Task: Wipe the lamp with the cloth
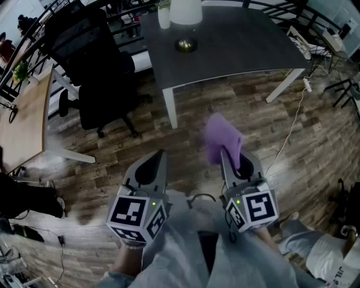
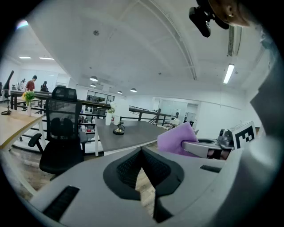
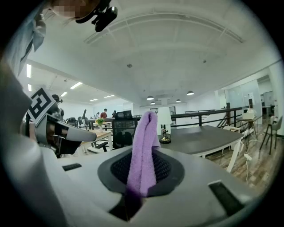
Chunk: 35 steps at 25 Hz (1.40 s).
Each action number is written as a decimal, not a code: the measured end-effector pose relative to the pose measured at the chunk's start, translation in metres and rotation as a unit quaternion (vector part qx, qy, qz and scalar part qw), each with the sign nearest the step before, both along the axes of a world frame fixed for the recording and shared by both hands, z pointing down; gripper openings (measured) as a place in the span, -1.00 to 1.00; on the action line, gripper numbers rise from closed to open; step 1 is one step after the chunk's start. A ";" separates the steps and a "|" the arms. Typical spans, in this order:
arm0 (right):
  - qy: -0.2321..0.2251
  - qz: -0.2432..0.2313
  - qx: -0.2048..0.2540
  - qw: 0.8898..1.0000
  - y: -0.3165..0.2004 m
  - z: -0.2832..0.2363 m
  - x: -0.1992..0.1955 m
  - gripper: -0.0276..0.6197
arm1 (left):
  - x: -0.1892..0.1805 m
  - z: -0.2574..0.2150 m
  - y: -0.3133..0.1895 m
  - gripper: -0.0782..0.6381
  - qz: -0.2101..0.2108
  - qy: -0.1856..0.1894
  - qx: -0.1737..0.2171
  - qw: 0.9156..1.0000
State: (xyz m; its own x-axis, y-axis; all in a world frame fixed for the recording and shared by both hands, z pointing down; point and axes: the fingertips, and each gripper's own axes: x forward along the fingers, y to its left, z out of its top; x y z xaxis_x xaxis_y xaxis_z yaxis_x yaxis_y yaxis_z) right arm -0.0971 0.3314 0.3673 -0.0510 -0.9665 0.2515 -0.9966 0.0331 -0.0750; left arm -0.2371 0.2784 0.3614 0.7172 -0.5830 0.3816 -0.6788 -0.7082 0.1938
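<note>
The lamp stands far ahead on a dark grey table (image 1: 242, 45); its white shade (image 1: 185, 11) sits above a brass base (image 1: 186, 44). In the right gripper view the shade (image 3: 164, 119) and base (image 3: 165, 140) show just behind the cloth. My right gripper (image 1: 229, 153) is shut on a purple cloth (image 1: 221, 138), which sticks up out of the jaws (image 3: 143, 146). My left gripper (image 1: 159, 156) is held beside it, shut and empty; its view shows the lamp base (image 2: 118, 130) and the cloth (image 2: 175, 138) at the right. Both grippers are held over the wooden floor, well short of the table.
A black office chair (image 1: 93, 84) stands left of the table, and a light wooden desk (image 1: 25, 112) lies further left. A white vase (image 1: 163, 14) is beside the lamp. A white cable with a power strip (image 1: 306, 84) trails by the table's right leg.
</note>
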 end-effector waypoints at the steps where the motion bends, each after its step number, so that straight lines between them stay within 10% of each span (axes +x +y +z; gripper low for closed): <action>1: -0.002 0.000 -0.002 1.000 0.002 0.000 0.002 -0.76 | 0.002 0.000 0.002 -0.76 0.000 0.000 -0.001 1.000; 35: -0.033 0.034 0.008 0.999 0.027 0.004 0.069 -0.76 | 0.045 0.001 0.024 -0.76 -0.002 0.002 0.001 1.000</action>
State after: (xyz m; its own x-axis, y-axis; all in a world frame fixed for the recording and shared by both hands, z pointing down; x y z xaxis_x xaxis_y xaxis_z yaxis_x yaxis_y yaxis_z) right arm -0.0286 0.3583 0.3711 -0.0005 -0.9724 0.2335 -0.9896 -0.0331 -0.1399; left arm -0.1919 0.3020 0.3627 0.7161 -0.5868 0.3780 -0.6811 -0.7058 0.1949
